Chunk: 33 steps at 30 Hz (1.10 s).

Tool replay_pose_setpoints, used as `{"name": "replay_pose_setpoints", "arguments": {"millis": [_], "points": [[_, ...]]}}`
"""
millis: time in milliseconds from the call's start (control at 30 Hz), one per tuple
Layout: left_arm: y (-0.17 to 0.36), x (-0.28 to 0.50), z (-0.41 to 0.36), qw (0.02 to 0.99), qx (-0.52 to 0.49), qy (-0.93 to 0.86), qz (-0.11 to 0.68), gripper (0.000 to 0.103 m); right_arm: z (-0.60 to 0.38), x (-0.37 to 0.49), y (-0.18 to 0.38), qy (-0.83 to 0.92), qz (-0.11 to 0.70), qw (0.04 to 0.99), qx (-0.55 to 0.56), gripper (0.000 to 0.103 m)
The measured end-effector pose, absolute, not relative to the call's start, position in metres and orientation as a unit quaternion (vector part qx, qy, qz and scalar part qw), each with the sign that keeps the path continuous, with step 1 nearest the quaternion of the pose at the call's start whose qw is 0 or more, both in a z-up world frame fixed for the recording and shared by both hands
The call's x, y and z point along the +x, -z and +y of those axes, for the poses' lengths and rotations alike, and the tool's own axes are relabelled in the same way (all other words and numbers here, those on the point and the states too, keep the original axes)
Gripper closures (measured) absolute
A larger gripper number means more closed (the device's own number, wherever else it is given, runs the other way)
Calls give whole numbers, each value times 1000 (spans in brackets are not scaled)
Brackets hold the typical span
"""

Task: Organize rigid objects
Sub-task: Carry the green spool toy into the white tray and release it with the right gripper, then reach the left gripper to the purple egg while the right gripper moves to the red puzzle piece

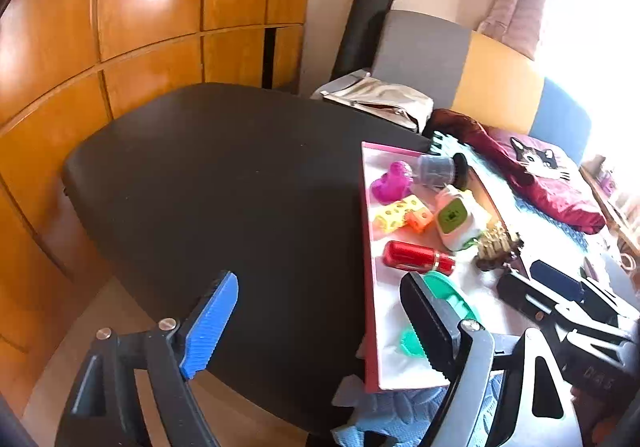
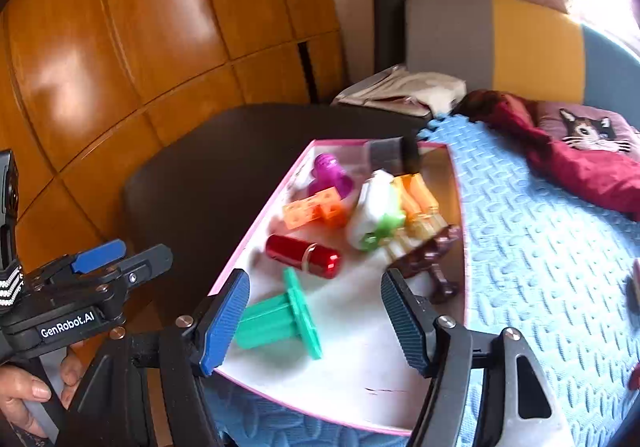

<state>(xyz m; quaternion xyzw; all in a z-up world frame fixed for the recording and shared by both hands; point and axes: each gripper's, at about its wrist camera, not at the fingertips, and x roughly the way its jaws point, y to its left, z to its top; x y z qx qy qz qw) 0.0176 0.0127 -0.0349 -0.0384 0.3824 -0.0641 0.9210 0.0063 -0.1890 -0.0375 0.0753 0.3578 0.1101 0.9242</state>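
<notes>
Plenty of room is left over the black seat [image 1: 208,183] beside the pink-rimmed tray [image 2: 256,235]. The tray's far half is crowded with a red cylinder [image 2: 303,255], orange blocks [image 2: 316,209] and a white-green toy [image 2: 374,213]; the near white floor is blocked only by a green spool [image 2: 280,317].

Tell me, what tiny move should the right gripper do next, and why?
Probably lift the right gripper back a little, away from the pink-edged white tray. Its jaws stand open with nothing pressed between them, and the green plastic spool-shaped toy already lies on the tray beside the shiny red metal cylinder, so that piece looks delivered.
</notes>
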Motion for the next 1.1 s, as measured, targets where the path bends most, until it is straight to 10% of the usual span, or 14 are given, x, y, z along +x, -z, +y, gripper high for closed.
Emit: {"name": "replay_pose_setpoints", "arguments": {"millis": [1100], "points": [[-1,-5,-127,905,94,229,346,19,-427,-60,8,169,312,932,80,34]]}}
